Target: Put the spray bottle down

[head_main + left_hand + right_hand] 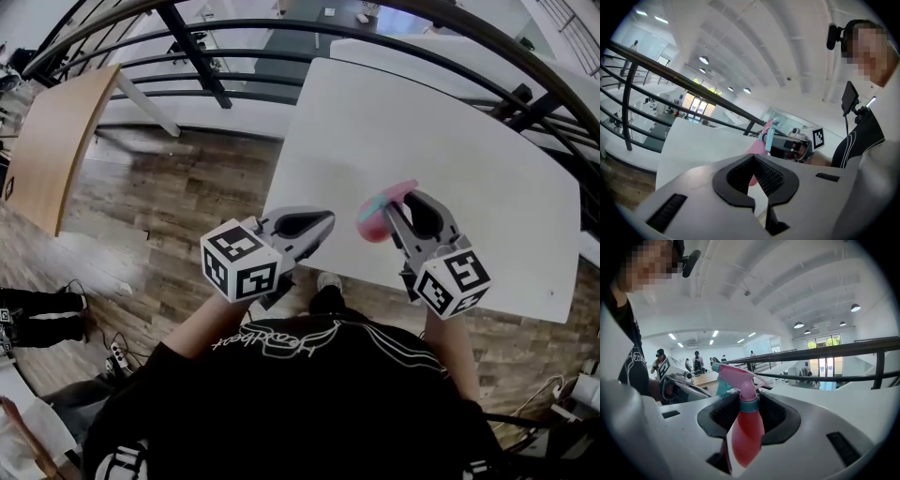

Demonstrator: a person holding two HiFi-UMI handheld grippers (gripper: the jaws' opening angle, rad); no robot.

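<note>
In the head view a pink spray bottle with a teal collar hangs over the near part of the white table. My right gripper is shut on it. The right gripper view shows the bottle upright, its neck pinched between the jaws of the right gripper and the pink trigger head above them. My left gripper hovers by the table's near left edge, a little left of the bottle. Its jaws meet at the tips with nothing inside. Beyond it, the left gripper view catches the bottle.
Dark metal railings curve behind and around the table. A wooden desk stands far left on the plank floor. Cables and a power strip lie at lower left. A person's dark shirt fills the bottom.
</note>
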